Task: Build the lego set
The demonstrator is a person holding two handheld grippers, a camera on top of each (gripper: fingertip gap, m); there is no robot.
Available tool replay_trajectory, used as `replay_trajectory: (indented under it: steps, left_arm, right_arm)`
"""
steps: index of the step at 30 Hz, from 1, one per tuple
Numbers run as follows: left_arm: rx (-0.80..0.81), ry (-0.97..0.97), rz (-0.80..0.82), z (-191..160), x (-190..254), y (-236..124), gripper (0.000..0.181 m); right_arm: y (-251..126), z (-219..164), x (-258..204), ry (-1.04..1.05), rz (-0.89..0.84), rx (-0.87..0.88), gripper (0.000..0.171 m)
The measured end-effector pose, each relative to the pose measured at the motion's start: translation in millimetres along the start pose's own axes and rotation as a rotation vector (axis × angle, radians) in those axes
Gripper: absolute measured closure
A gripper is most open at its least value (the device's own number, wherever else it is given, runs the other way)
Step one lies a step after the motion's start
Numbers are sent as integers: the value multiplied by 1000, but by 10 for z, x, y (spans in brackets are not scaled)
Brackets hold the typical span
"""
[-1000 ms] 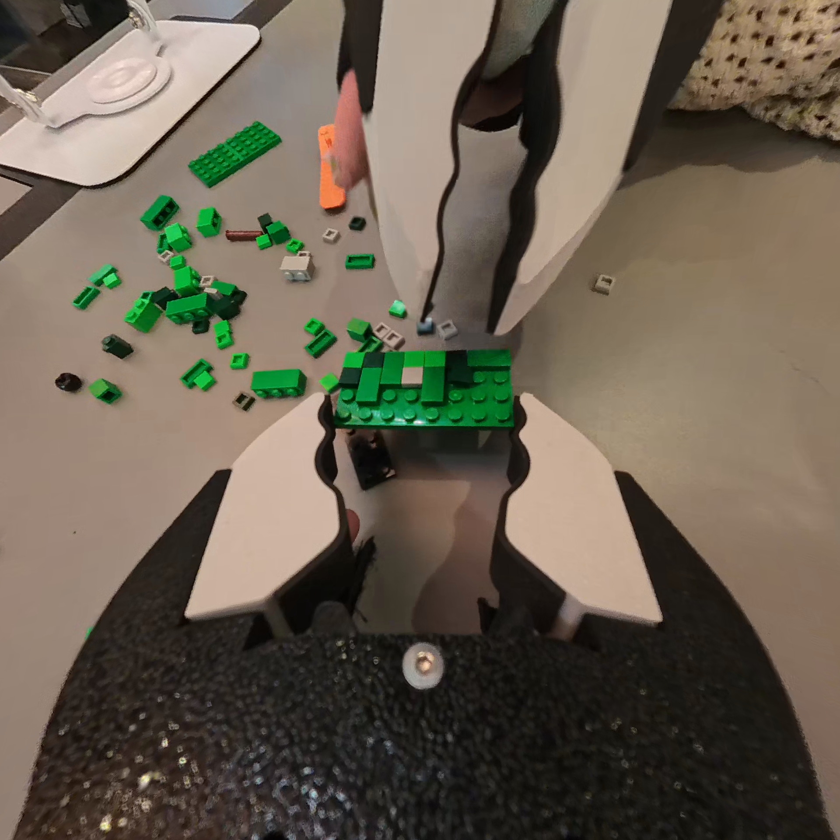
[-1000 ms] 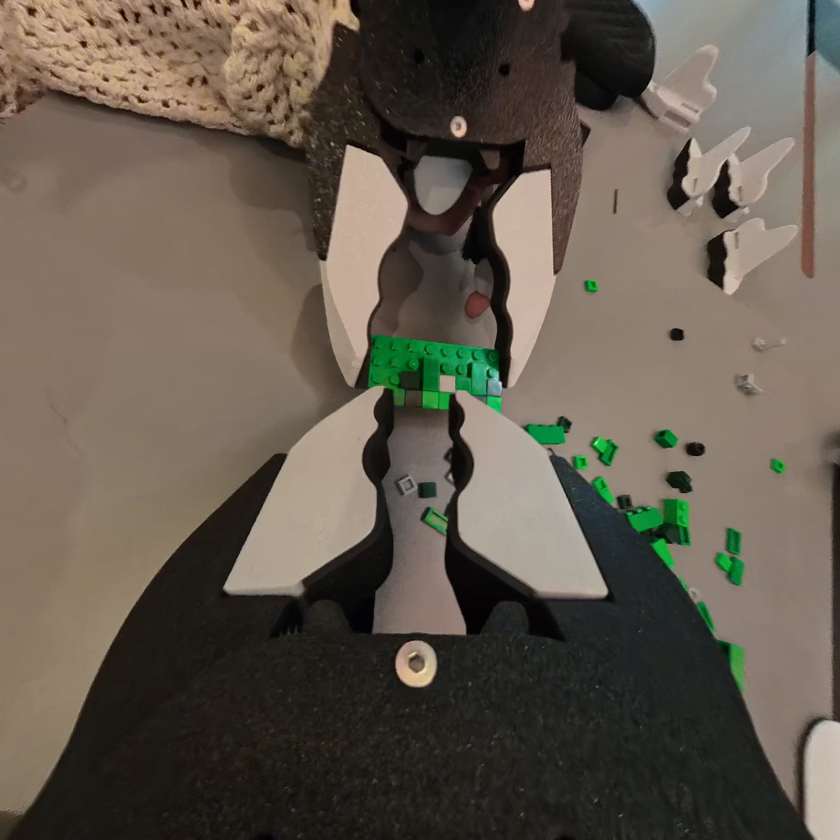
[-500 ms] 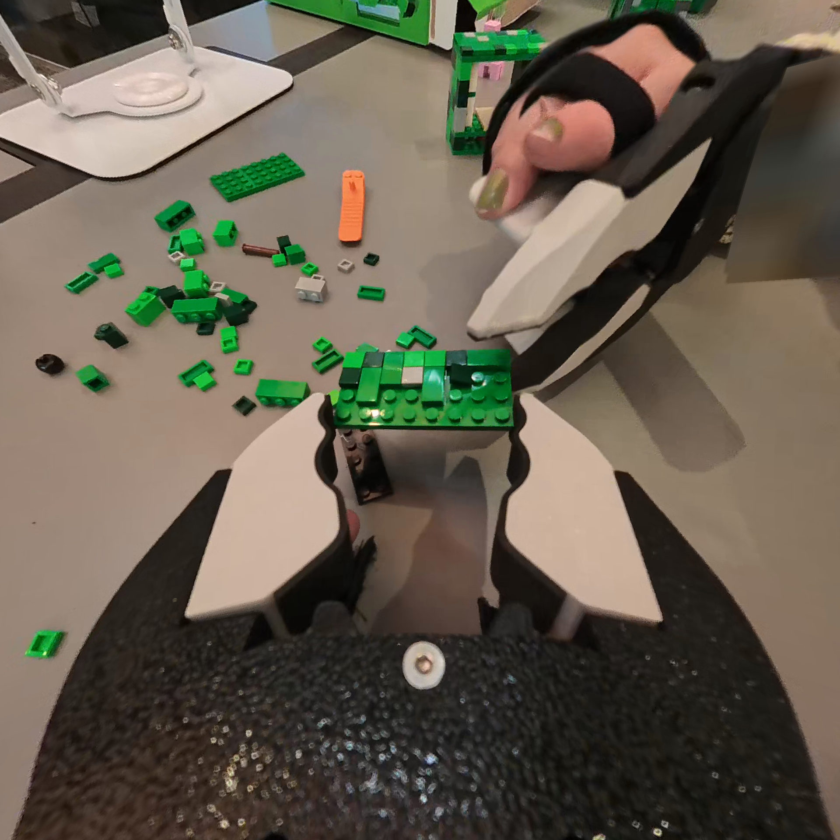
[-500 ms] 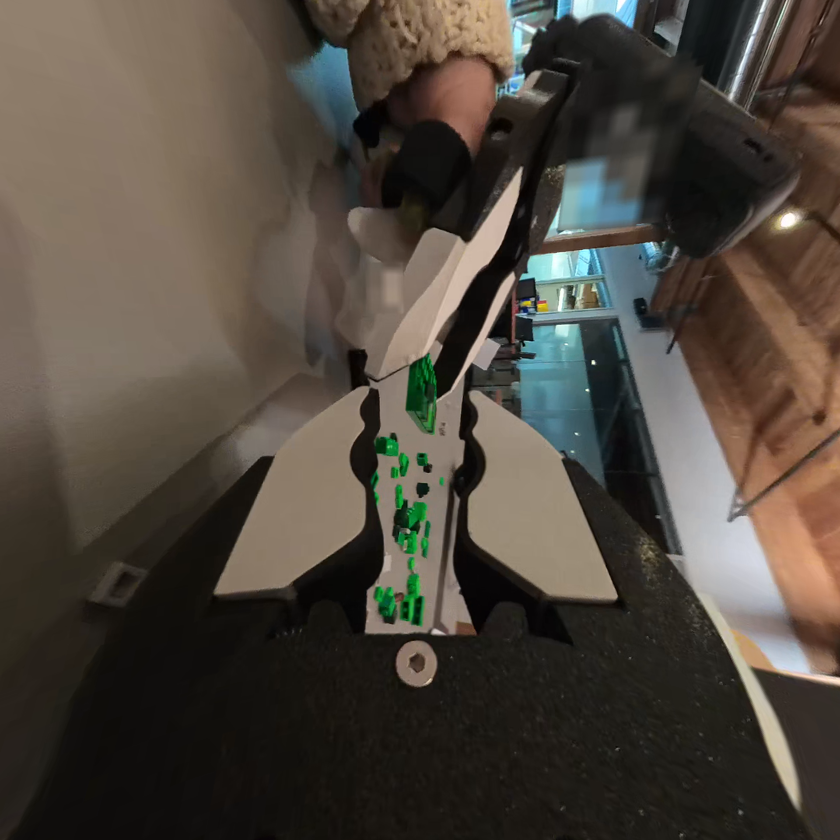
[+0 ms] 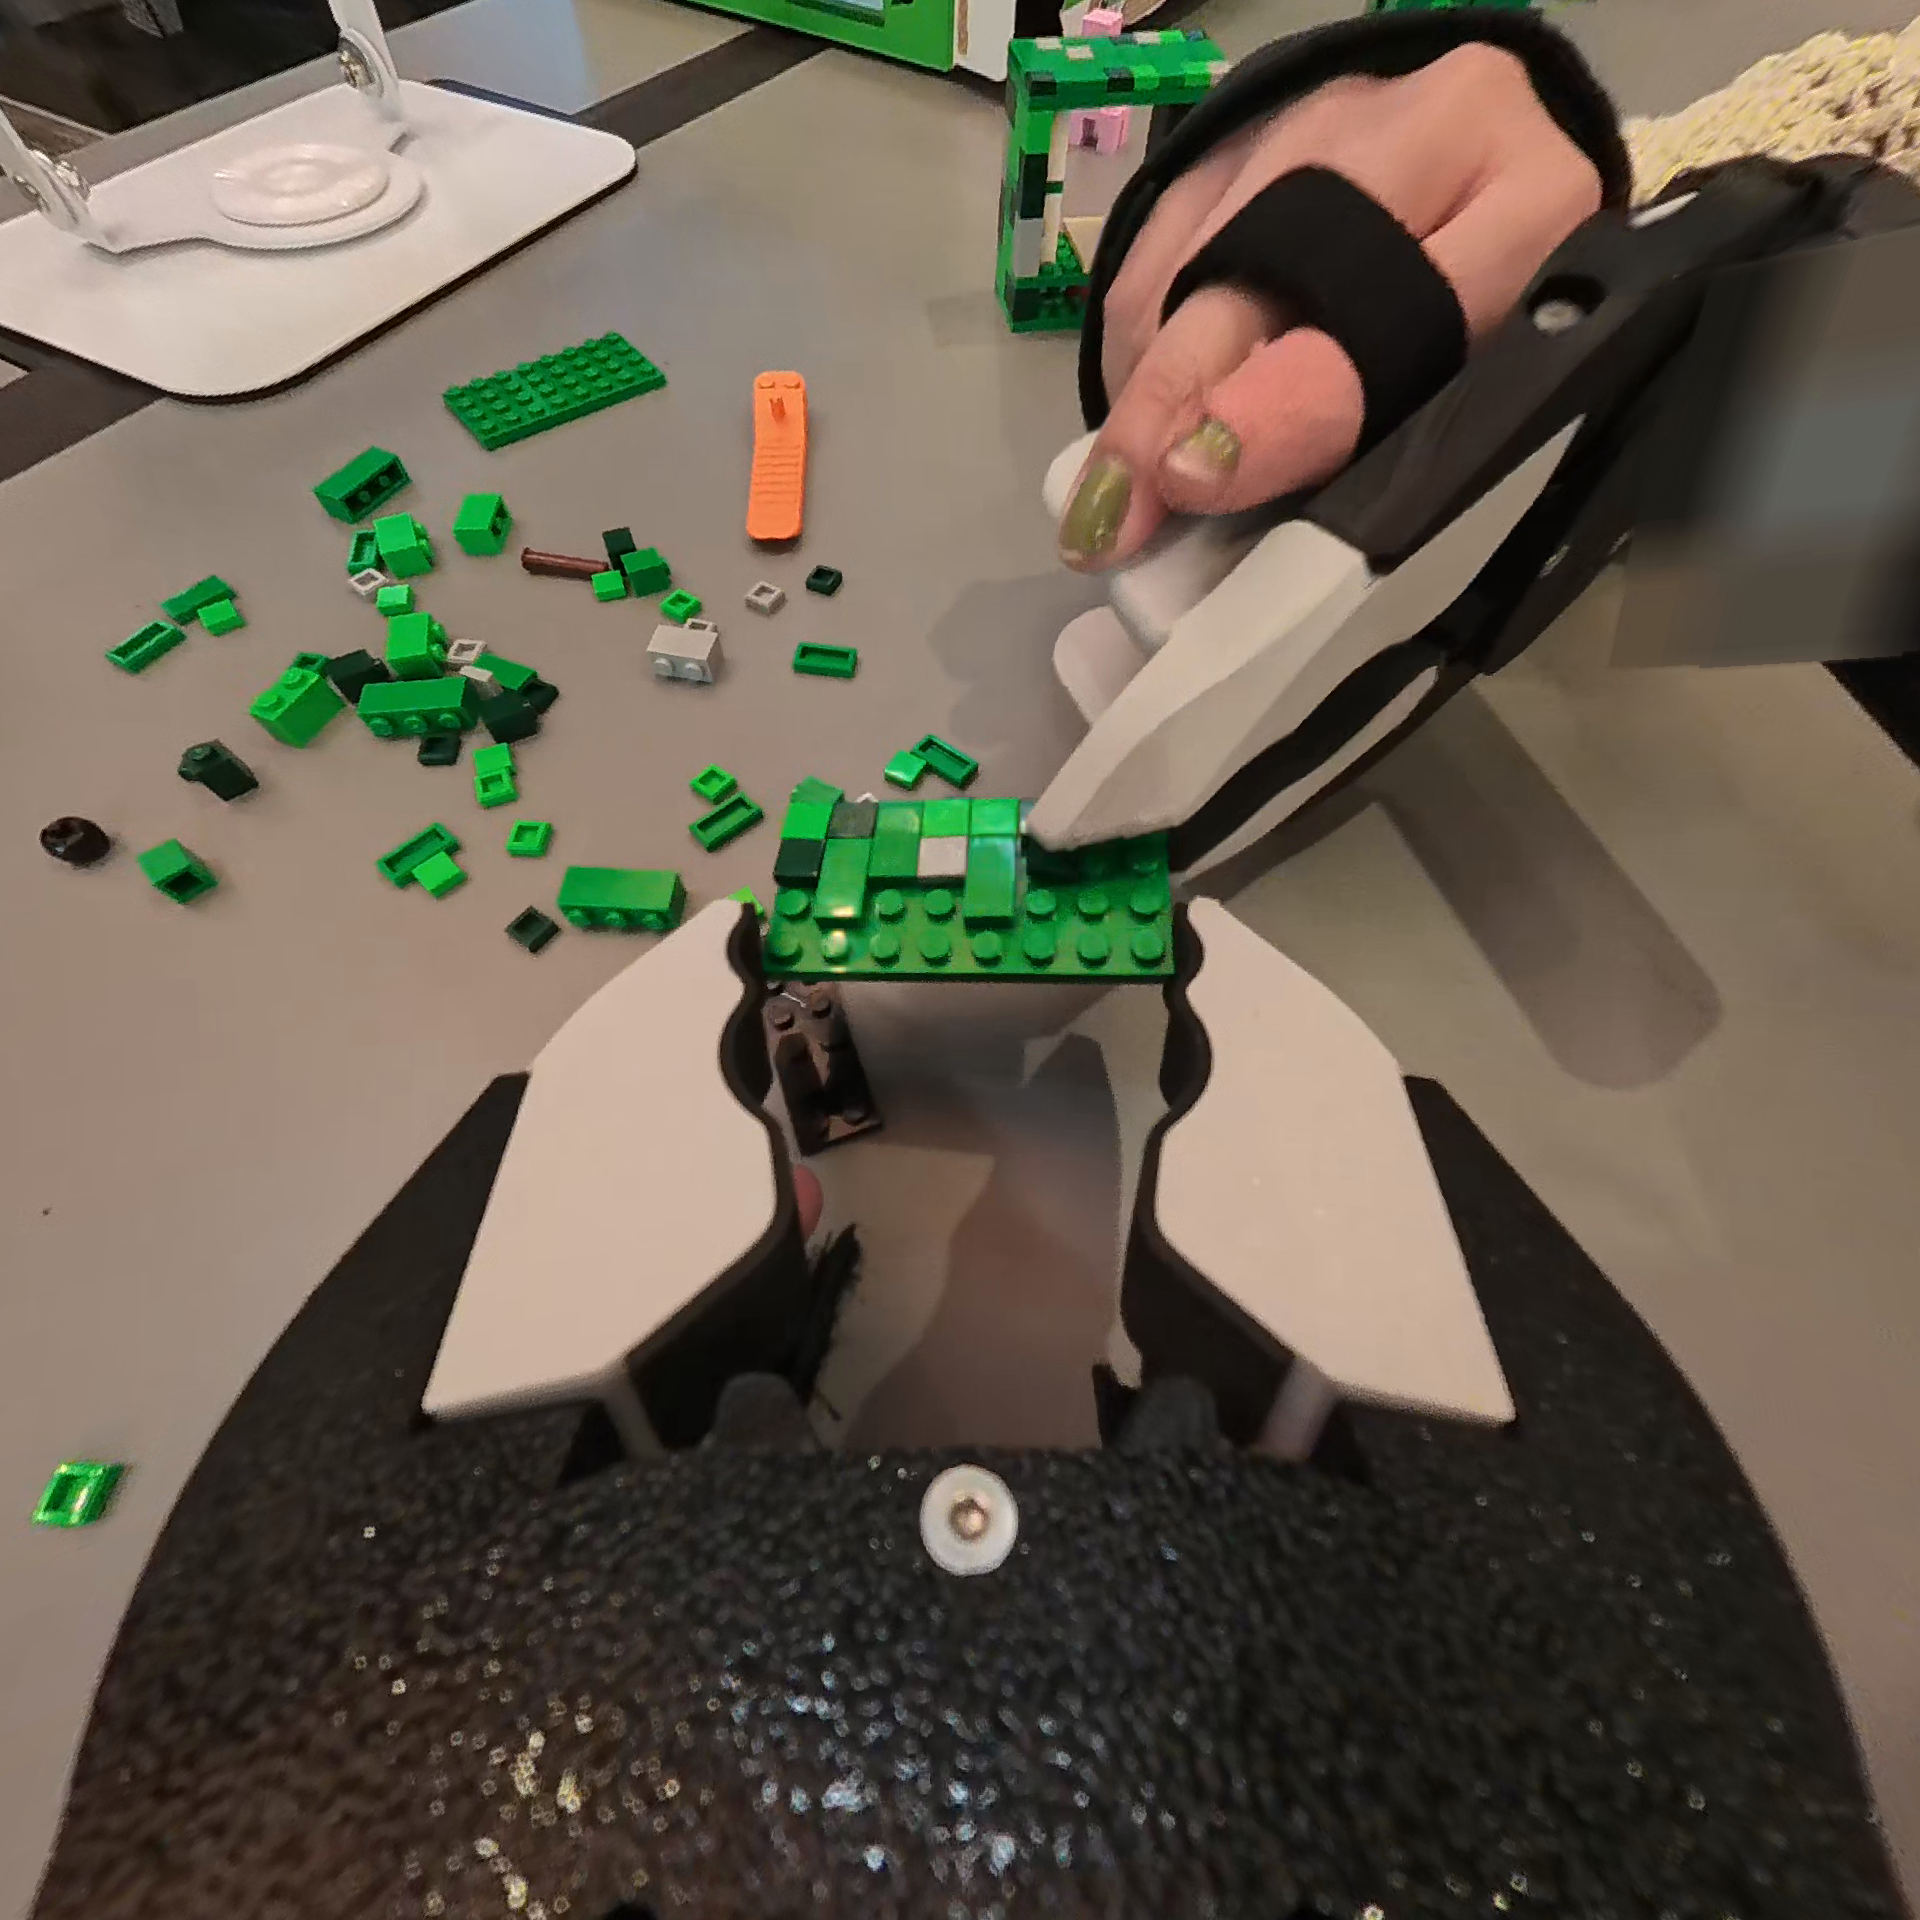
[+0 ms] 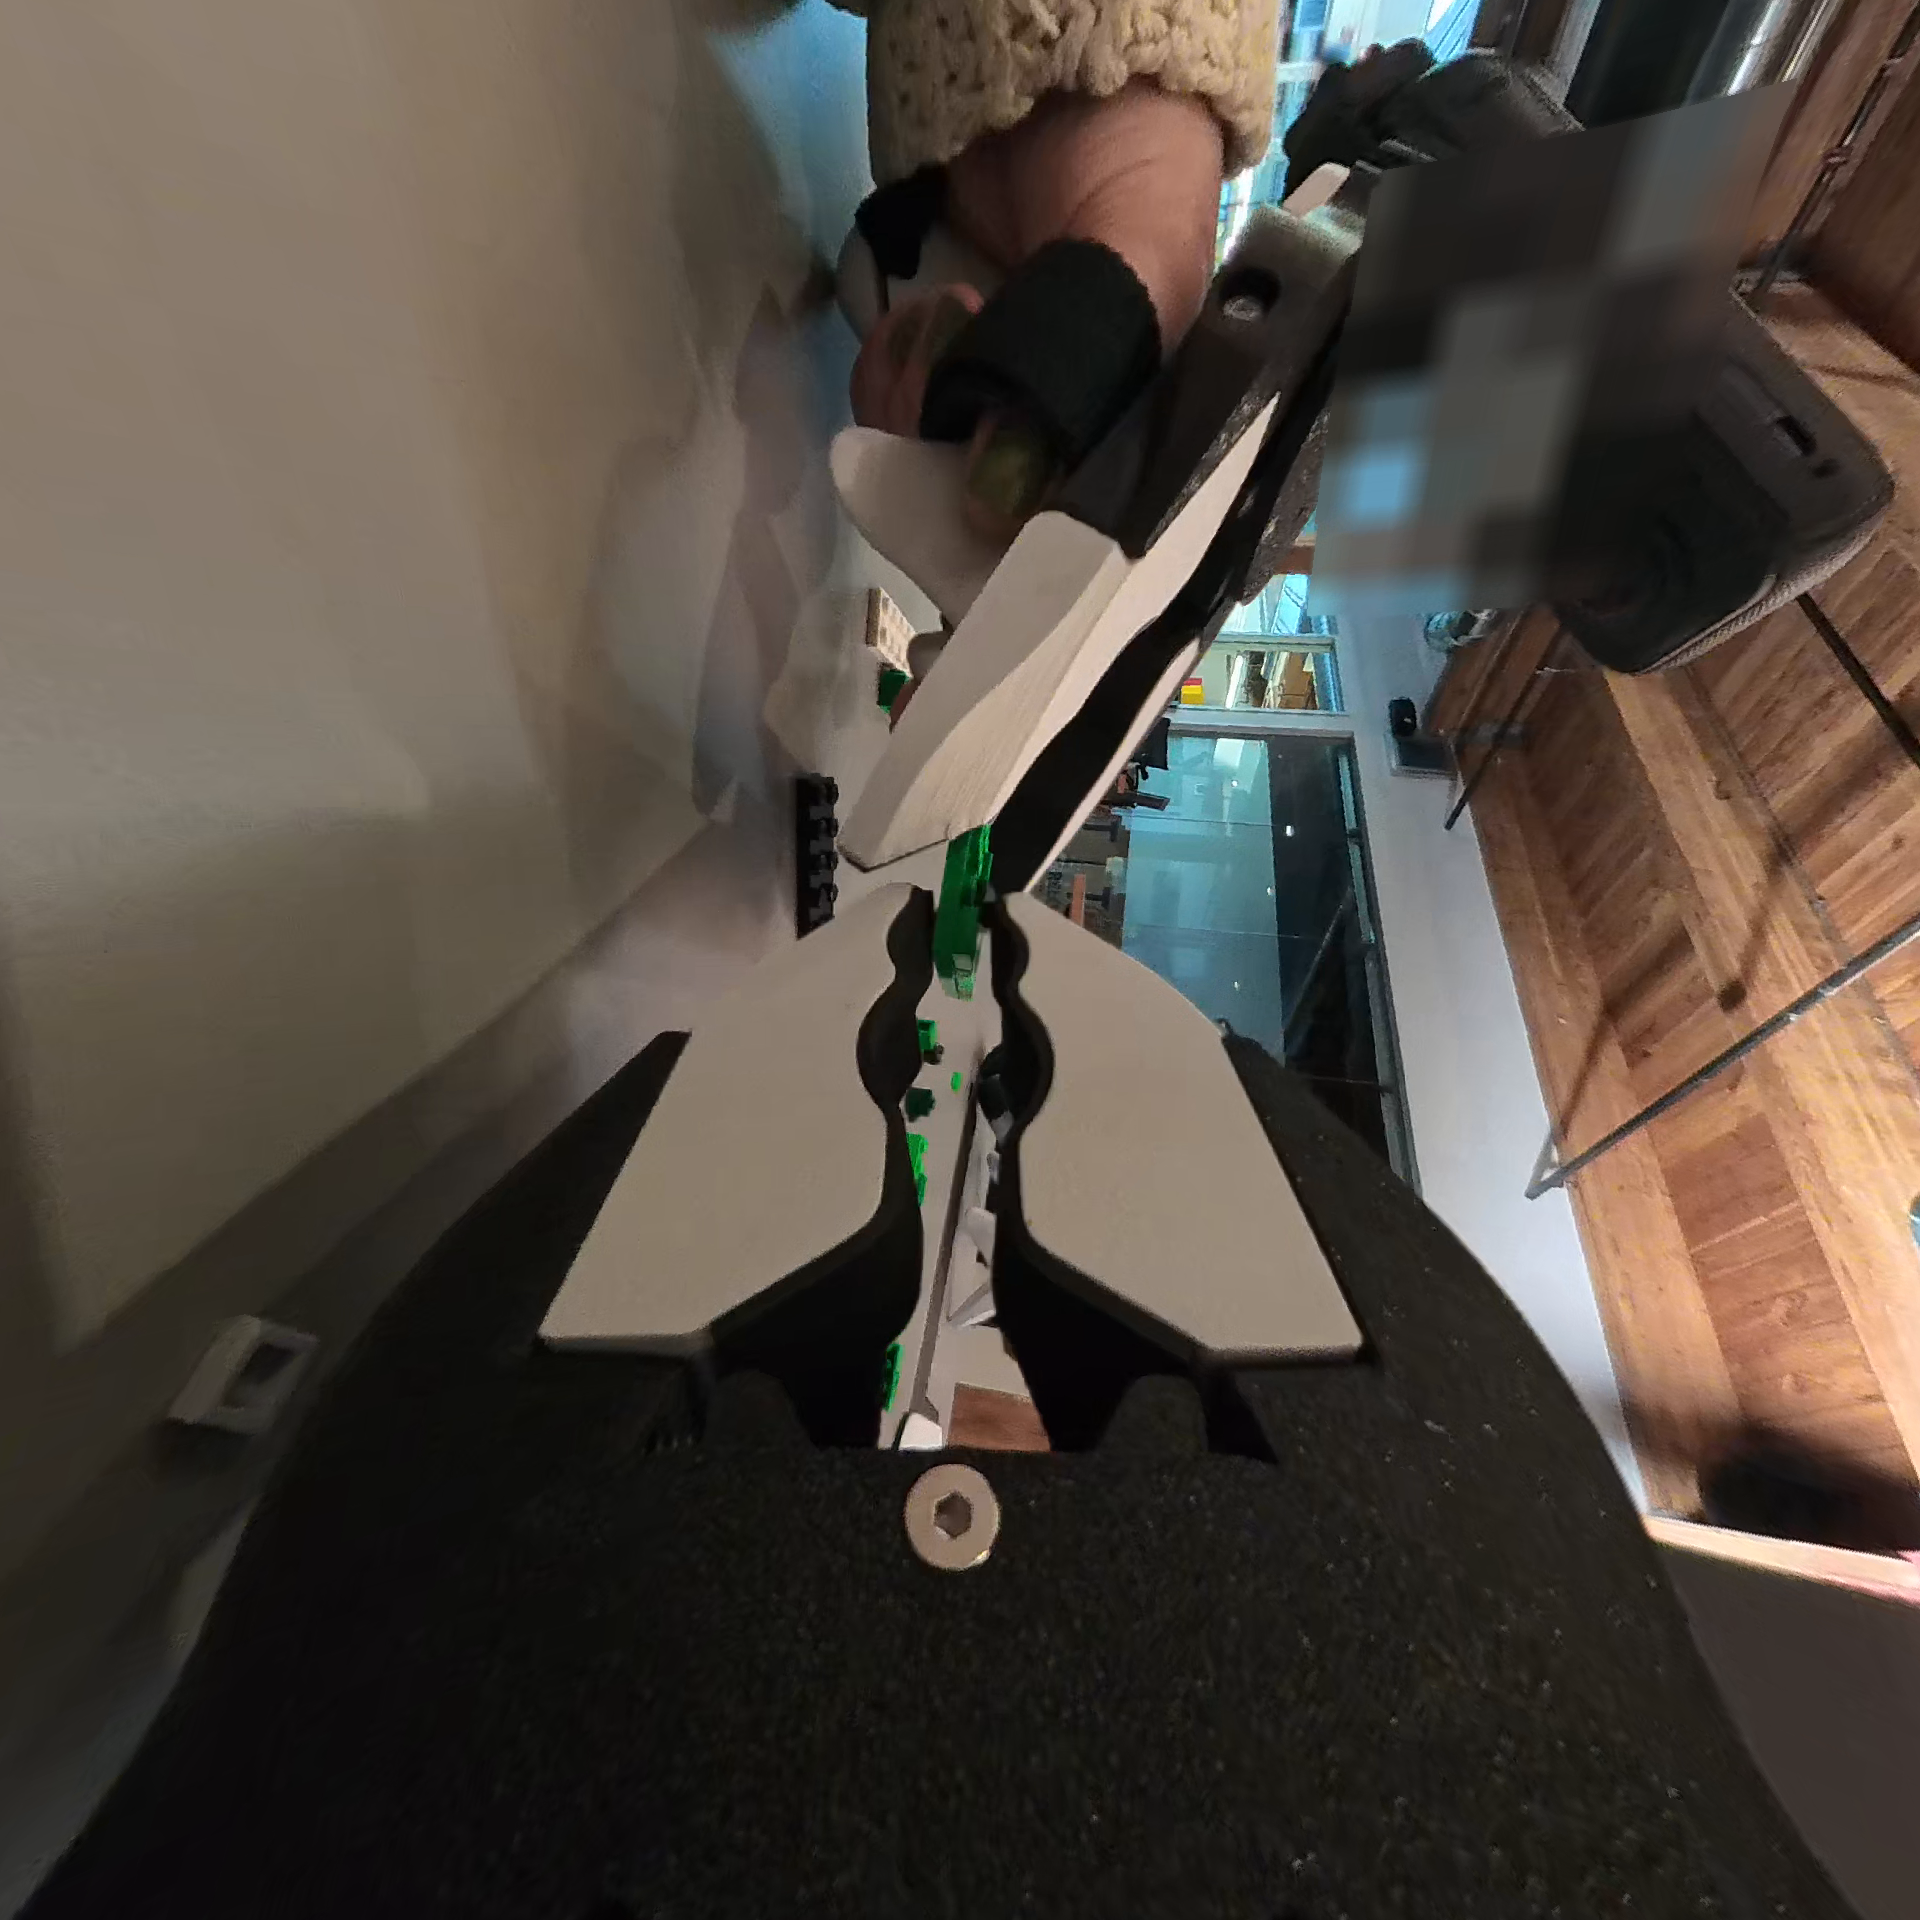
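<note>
At frame centre, the left tool (image 5: 968,940) clamps a green plate (image 5: 971,914) by its short ends, just above the grey surface (image 5: 1351,831). The right tool (image 5: 1107,831), closed around the plate's right rear corner, bears on a dark tile (image 5: 1051,862) there. Uneven pressure could tip the plate from the left grip, scattering its seated tiles.

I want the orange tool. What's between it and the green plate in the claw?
Left wrist view: small loose pieces on the grey table, before the green plate.
</note>
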State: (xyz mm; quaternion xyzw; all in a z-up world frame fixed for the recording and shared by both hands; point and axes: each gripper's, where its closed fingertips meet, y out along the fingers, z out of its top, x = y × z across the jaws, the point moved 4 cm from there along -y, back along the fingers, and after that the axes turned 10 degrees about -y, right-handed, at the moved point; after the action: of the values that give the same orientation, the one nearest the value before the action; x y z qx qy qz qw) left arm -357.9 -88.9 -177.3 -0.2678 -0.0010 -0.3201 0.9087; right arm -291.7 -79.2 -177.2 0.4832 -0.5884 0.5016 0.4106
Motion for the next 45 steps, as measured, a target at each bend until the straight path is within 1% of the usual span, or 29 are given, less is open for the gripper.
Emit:
replay_trajectory:
  steps: [5,14,17,20,21,23,26,28,30,31,32,34,37,40,45]
  left_arm:
    - [-5,13,-2,-5,23,8,108]
    - [-41,35,-19,-45,65,32,108]
    - [-53,41,-37,-58,86,37,108]
    - [-24,28,-54,-33,93,19,110]
    - [17,58,-50,6,108,7,119]
    - [68,207,40,46,108,-15,118]
    - [111,504,224,70,78,-26,118]
    - [155,641,309,104,94,-31,131]
    - [184,728,348,124,132,-29,142]
    - [191,760,380,134,130,-34,154]
    - [190,797,405,136,129,-35,160]
    - [173,882,407,102,163,-11,174]
    - [160,998,447,101,195,5,175]
    - [147,1049,456,107,225,11,175]
    - [97,1092,450,70,250,41,175]
  right_arm:
    - [-23,12,-7,-3,-6,6,162]
    - [-58,54,4,-11,79,9,163]
    - [-71,71,34,36,117,19,163]
    - [-71,53,57,133,125,42,164]
    - [-64,32,47,209,142,51,164]
    - [-71,-14,66,326,119,91,164]
    - [-87,-97,105,407,97,97,164]
    - [-100,-113,131,452,93,115,164]
    - [-113,-107,153,475,92,137,164]
    - [-116,-101,160,486,93,145,164]
    - [-119,-100,169,492,89,149,164]
    - [-121,-105,182,500,93,156,164]
    - [-144,-105,180,512,133,180,164]
    - [-168,-103,195,505,180,186,163]
    - [-179,-83,162,430,244,156,163]
